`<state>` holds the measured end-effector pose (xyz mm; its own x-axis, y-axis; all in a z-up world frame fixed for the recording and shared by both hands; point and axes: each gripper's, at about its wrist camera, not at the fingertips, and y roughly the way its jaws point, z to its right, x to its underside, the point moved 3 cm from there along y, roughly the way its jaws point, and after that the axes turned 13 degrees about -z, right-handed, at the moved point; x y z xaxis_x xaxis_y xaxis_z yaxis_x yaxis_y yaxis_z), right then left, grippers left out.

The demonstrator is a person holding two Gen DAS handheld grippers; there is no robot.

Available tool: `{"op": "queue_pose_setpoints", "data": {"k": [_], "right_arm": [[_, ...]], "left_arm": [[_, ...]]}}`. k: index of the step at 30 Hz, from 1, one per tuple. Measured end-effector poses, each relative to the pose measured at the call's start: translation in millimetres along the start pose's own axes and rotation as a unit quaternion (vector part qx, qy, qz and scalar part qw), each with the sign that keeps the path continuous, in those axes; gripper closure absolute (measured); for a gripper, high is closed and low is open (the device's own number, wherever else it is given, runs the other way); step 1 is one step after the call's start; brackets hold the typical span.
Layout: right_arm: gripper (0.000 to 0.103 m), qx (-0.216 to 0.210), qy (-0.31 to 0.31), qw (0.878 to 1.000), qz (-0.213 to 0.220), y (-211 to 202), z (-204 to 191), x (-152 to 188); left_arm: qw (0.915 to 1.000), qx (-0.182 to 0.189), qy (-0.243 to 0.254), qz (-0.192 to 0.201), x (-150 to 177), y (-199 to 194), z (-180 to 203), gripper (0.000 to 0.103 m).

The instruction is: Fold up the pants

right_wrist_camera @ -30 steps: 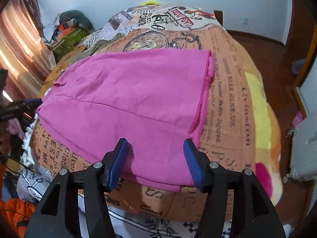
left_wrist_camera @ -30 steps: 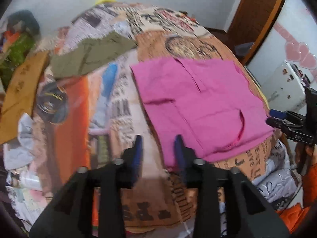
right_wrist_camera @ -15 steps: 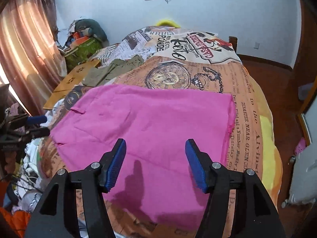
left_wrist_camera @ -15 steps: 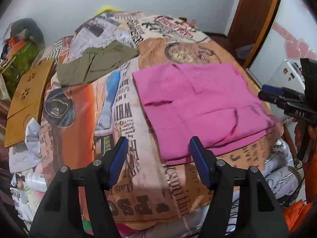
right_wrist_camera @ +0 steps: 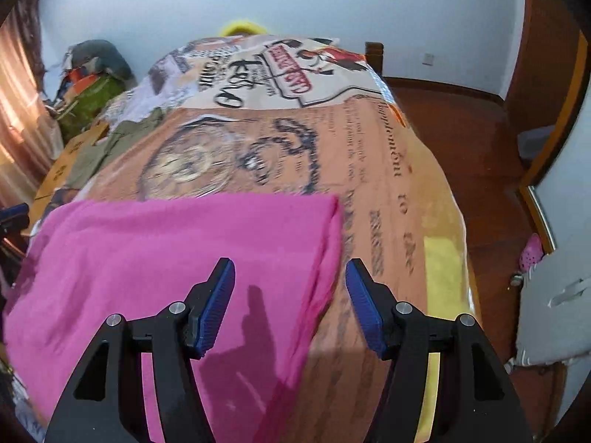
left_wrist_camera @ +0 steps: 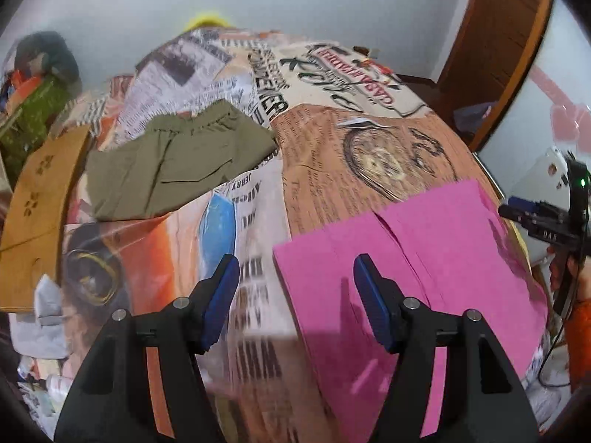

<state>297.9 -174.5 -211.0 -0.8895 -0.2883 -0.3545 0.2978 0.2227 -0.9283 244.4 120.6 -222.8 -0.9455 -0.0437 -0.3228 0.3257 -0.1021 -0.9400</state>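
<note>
The pink pants lie folded flat on the bed, near its front edge, on a bedspread printed like old newspaper. Both pairs of fingers are spread wide and they hold nothing.

The left gripper hangs above the bed with its blue pads far apart. The left corner of the pink pants lies just under the gap, nearer to the right finger, while the left finger is over the bare bedspread. I cannot tell if any finger touches the cloth; the shadows suggest they are a little above it.

The right gripper is also released. Its left finger is over the pink pants, and its right finger is over the bedspread, just beside the right folded edge of the pants. This edge runs between the two fingers.

Further back on the bed, well apart from the pink pants, lies a pair of olive green shorts. In the left view the right gripper is visible at the far right side.
</note>
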Motion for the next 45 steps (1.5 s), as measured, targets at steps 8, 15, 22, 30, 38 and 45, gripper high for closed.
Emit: {"op": "queue_pose_setpoints", "data": {"k": [8, 15, 22, 30, 38, 45], "right_arm": [[0.044, -0.011, 0.012, 0.999, -0.031, 54, 22, -29], [0.096, -0.044, -0.029, 0.998, -0.022, 56, 11, -31], [0.098, -0.029, -0.065, 0.997, 0.004, 49, -3, -48], [0.098, -0.008, -0.069, 0.997, 0.037, 44, -11, -100], [0.064, -0.025, -0.091, 0.995, 0.037, 16, -36, -101], [0.062, -0.048, -0.131, 0.989, 0.045, -23, -66, -67]], "left_arm": [[0.9987, 0.030, -0.009, -0.040, -13, 54, -1, 0.039], [0.9997, 0.009, 0.018, -0.015, -12, 46, 15, 0.070], [0.9989, -0.033, 0.034, -0.002, -22, 40, 14, 0.086], [0.9963, -0.084, 0.006, 0.018, -58, 38, -16, 0.086], [0.9963, -0.083, -0.021, 0.009, -61, 30, -27, 0.066], [0.9928, -0.108, -0.008, 0.052, -16, -24, -2, 0.018]]}}
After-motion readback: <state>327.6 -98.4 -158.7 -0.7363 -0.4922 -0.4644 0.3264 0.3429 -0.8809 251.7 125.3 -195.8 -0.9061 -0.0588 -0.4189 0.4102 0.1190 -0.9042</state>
